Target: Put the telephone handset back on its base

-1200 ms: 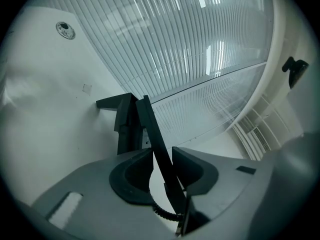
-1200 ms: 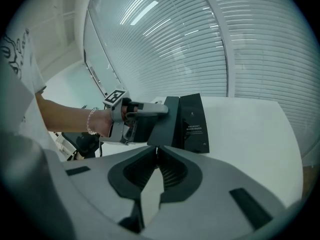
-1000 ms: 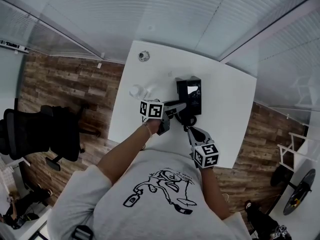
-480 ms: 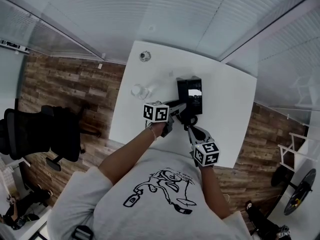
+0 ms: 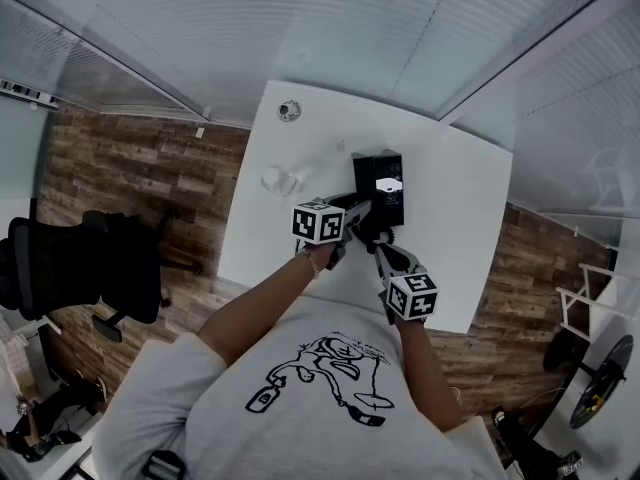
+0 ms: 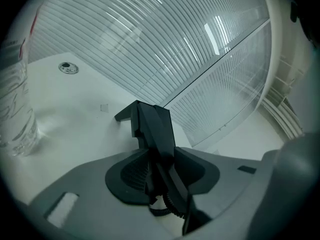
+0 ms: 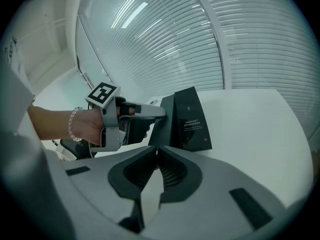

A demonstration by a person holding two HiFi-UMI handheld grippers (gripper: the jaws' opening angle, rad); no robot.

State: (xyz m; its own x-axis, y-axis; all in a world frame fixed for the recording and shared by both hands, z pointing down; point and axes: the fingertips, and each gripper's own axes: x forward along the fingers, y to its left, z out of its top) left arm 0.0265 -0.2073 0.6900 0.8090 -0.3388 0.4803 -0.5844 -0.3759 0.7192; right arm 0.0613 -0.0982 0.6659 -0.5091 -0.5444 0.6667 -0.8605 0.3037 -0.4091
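Left hand-held gripper: we found the left hand-held gripper (image 6: pixel 161 160) clamped on the telephone handset (image 6: pixel 156 131), one jaw pressed against each side of the black bar.
Handset: it ran forward out of the jaws, raised off the white tabletop (image 5: pixel 455 218), with its far end toward the telephone base (image 7: pixel 191 118). We could not tell whether the two touched.
Cord: a coiled cord (image 6: pixel 161 210) looped beneath the jaws, under the near end of the handset.
Left hand: the person's left hand (image 7: pixel 85 126), wearing a beaded bracelet (image 7: pixel 73 125), was wrapped round that gripper's handle.
Right hand-held gripper: the right hand-held gripper (image 7: pixel 156 155) had its jaws drawn together with nothing between them (only white tabletop showed through the slit below the tips). It sat on the near side of the base and pointed toward it.
Base: the black base stood on the tabletop with a sloping face that carried pale print. The left gripper's tips came in at its left edge.
Bottle: a clear plastic bottle (image 6: pixel 14 101) stood upright to the left of the left gripper, apart from the base.
Cable port: a round cable port (image 6: pixel 68 68) was set in the tabletop near its far edge.
Surroundings: ribbed glass walls (image 7: pixel 165 39) rose behind the tabletop. A wooden floor (image 5: pixel 130 168) and a dark office chair (image 5: pixel 85 263) lay off to the left.
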